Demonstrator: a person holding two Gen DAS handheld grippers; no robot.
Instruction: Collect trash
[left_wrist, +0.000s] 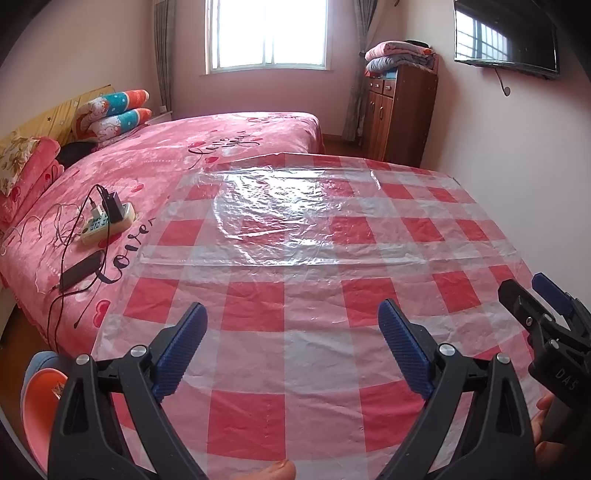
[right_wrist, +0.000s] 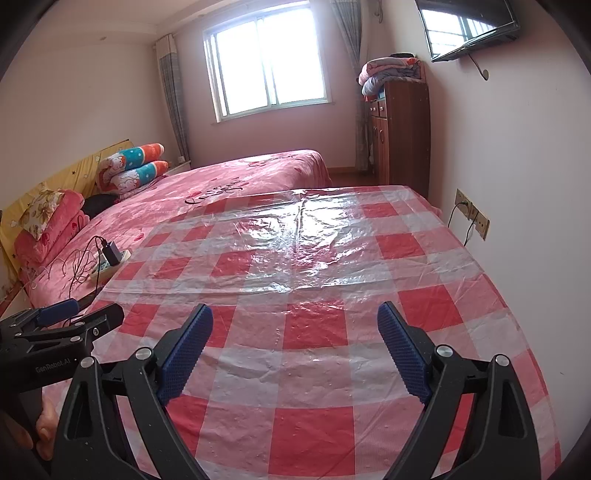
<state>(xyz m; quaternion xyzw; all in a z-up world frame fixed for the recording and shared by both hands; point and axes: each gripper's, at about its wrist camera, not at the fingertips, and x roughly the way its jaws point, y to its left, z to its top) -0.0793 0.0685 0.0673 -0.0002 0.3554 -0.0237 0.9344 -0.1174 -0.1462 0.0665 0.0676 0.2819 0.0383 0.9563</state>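
Both our black grippers, left (left_wrist: 291, 347) and right (right_wrist: 295, 347), hover wide open and empty over the red-and-white checked plastic tablecloth (left_wrist: 314, 236).

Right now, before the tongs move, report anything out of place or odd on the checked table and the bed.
No trash shows on the checked plastic cover; it is only wrinkled and glossy. The oddity is on the pink bed: a power strip with a charger plugged in and loose cables lies on the bedding, beside a dark slab-like device.

Table (left_wrist: 480, 236) under checked plastic cloth (left_wrist: 258, 317); bed (left_wrist: 155, 173) bears power strip (left_wrist: 107, 221)
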